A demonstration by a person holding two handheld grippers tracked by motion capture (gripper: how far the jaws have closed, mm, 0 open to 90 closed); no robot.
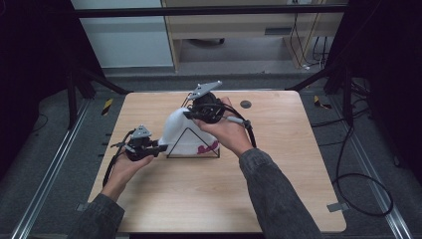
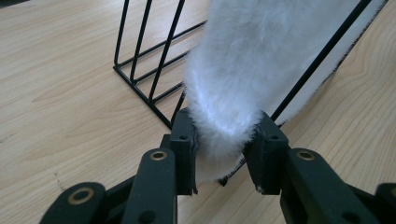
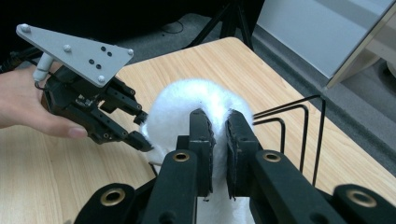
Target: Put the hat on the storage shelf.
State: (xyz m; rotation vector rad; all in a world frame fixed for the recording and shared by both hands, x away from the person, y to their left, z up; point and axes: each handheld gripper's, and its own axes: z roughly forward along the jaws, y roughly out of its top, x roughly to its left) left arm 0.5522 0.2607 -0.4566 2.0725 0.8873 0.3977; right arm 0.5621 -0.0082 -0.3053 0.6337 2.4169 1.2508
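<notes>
Step in hand: draping the white fluffy cloth (image 1: 183, 130) over the black wire rack (image 1: 193, 149), apparently mid-way, with both tongs gripping it
Place of cloth: hanging on the rack near the middle of the desk (image 1: 278, 174), lower edge with a dark red mark close to the desk surface
Left tongs (image 2: 227, 148): nearly pressed together, pinching the lower end of the cloth, just beside a rack wire
Right tongs (image 3: 219, 135): almost fully closed, pinching a thin fold at the top of the cloth, above the rack
Next move, as judged: pulling the cloth straight over the rack, then loosening one grip without dragging the light rack along
</notes>
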